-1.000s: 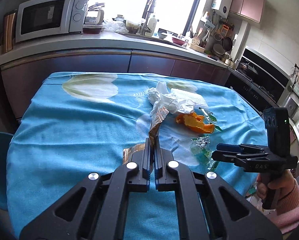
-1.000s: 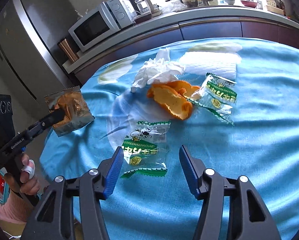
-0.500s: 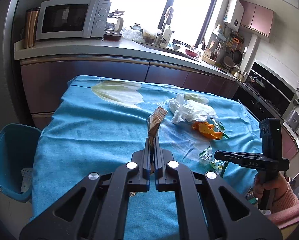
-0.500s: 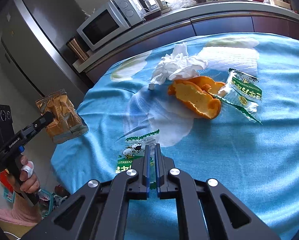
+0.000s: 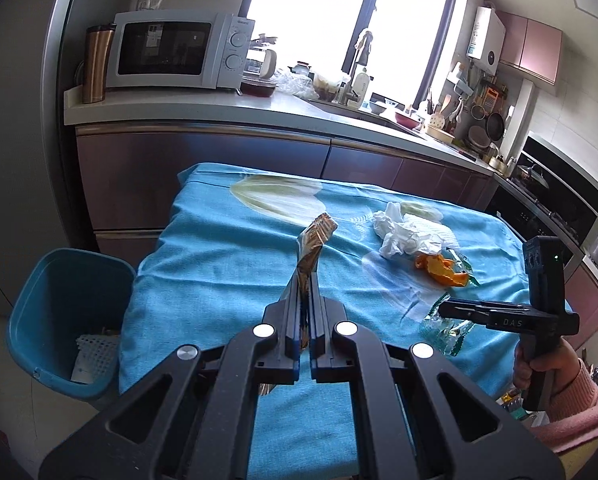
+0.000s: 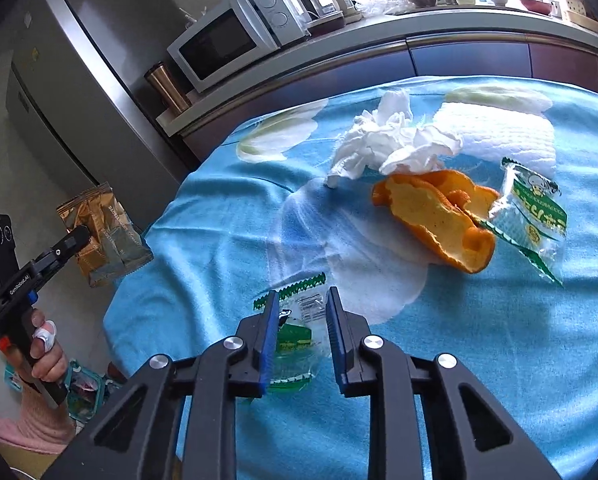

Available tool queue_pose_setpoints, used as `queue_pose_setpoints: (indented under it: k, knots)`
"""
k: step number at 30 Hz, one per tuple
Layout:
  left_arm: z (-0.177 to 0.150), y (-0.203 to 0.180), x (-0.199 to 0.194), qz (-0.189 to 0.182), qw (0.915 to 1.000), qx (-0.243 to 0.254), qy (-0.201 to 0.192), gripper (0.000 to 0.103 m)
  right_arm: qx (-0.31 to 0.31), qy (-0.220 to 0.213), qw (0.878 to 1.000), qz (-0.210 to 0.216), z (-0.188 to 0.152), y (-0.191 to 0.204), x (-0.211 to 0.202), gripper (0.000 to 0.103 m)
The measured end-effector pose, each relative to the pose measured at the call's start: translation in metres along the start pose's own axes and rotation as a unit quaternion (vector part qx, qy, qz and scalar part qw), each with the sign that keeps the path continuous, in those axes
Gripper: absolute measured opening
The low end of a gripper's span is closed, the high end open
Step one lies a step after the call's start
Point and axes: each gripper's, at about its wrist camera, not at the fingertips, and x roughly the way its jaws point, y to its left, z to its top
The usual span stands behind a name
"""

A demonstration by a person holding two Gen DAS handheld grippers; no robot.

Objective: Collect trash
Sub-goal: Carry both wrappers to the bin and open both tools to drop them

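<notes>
Trash lies scattered on your table, which is covered by a blue floral cloth and fills most of both views. Your blue bin stands on the floor at the table's corner, at 8 o'clock in the left view, with white netting visible inside. A crumpled tissue sits near the table's middle, at 1 o'clock from your right gripper. The orange peel lies just beside it, touching the tissue's lower edge. One green-printed clear wrapper touches the peel at its 3 o'clock side.

Your left gripper is fully closed on a brown snack bag, held clear of the table edge; the bag stands edge-on between the pads in the left view. Your right gripper is partly parted and opening. A second clear wrapper sits between its jaws. Whether the pads press on it cannot be told. Your hands grip both handles, pink sleeves showing.
</notes>
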Motion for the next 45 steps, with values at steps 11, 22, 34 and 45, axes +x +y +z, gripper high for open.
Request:
queue_pose_setpoints:
  k: [11, 22, 34, 45]
  knots:
    - [0.008, 0.052, -0.040, 0.080, 0.9962, -0.017, -0.030, 0.003, -0.070, -0.004, 0.993, 0.092, 0.039, 0.076, 0.025, 0.022]
    - [0.007, 0.130, -0.059, 0.175, 0.9832, -0.047, -0.022, 0.003, -0.159, 0.032, 0.972, 0.172, 0.069, 0.184, 0.093, 0.022]
    - [-0.009, 0.180, -0.026, 0.219, 0.9732, -0.066, 0.019, 0.003, -0.180, 0.076, 0.963, 0.183, 0.087, 0.247, 0.164, 0.022]
    - [-0.020, 0.208, 0.015, 0.233, 0.9670, -0.082, 0.060, 0.003, -0.187, 0.114, 0.964, 0.154, 0.093, 0.278, 0.224, 0.023]
